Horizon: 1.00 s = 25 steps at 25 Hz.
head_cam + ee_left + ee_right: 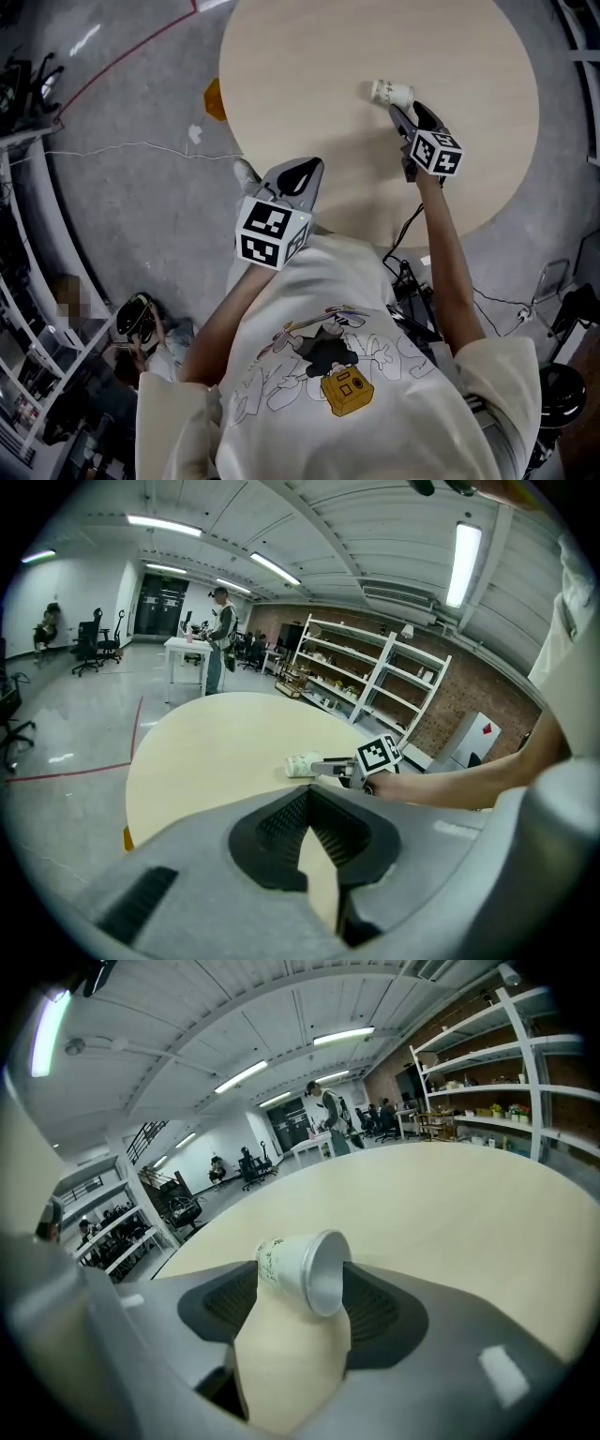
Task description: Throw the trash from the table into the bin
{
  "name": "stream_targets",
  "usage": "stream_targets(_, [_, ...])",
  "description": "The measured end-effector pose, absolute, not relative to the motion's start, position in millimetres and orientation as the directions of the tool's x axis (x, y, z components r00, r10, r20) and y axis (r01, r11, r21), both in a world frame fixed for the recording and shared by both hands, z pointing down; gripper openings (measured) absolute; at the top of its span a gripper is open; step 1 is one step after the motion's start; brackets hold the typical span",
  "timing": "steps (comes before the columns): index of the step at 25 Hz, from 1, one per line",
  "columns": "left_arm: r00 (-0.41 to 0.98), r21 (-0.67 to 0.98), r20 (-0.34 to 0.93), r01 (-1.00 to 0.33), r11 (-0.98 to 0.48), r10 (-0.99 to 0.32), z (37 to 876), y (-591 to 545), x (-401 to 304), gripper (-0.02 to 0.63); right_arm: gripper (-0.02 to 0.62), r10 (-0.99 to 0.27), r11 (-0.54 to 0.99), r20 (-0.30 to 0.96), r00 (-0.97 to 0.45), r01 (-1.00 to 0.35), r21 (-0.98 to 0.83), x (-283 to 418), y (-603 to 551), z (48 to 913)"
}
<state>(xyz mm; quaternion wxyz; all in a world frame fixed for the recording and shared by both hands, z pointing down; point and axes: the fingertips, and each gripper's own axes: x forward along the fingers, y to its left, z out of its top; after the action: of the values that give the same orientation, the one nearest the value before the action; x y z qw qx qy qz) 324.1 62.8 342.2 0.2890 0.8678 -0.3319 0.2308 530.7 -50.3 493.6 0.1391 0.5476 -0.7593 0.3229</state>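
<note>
One round table (309,56) with a smooth, pale wood-look top takes up most of the floor here. Two hand-held grippers, grey plastic, each carry a cube of black-and-white square markers. The left gripper (309,171) hangs over the near edge with its jaw tips together and nothing between them. The right gripper (405,111) has its ribbed jaws spread wide. One white paper cup (305,1269) lies on its side on the tabletop between their tips; its faint green print is too small to read.
</note>
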Motion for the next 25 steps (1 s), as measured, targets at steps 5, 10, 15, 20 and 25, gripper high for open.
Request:
stream_targets(5, [0.663,0.342,0.584,-0.725,-0.598,-0.469,333.6,60.2,313.0,0.006,0.121,-0.716,0.248,0.588,-0.376,-0.925,-0.289,517.0,-55.7,494.4])
stream_targets(10, [0.674,0.341,0.564,-0.716,-0.609,-0.477,332.8,62.2,313.3,0.006,0.023,-0.733,0.27,0.56,-0.386,-0.921,-0.281,501.5,-48.0,478.5])
stream_targets(15, [0.694,0.344,0.54,-0.699,-0.627,-0.477,329.1,72.8,316.1,0.006,0.023,-0.729,0.317,0.53,-0.433,-0.9,-0.299,480.0,-30.3,454.8])
stream_targets(20, [0.706,0.351,0.512,-0.692,-0.631,-0.489,324.2,74.5,309.4,0.006,0.024,-0.706,0.349,0.506,-0.496,-0.864,-0.362,449.1,-6.8,442.4])
stream_targets(25, [0.712,0.357,0.488,-0.69,-0.629,-0.505,320.9,69.8,294.9,0.006,0.023,-0.663,0.409,0.49,-0.566,-0.822,-0.395,404.5,4.5,434.5])
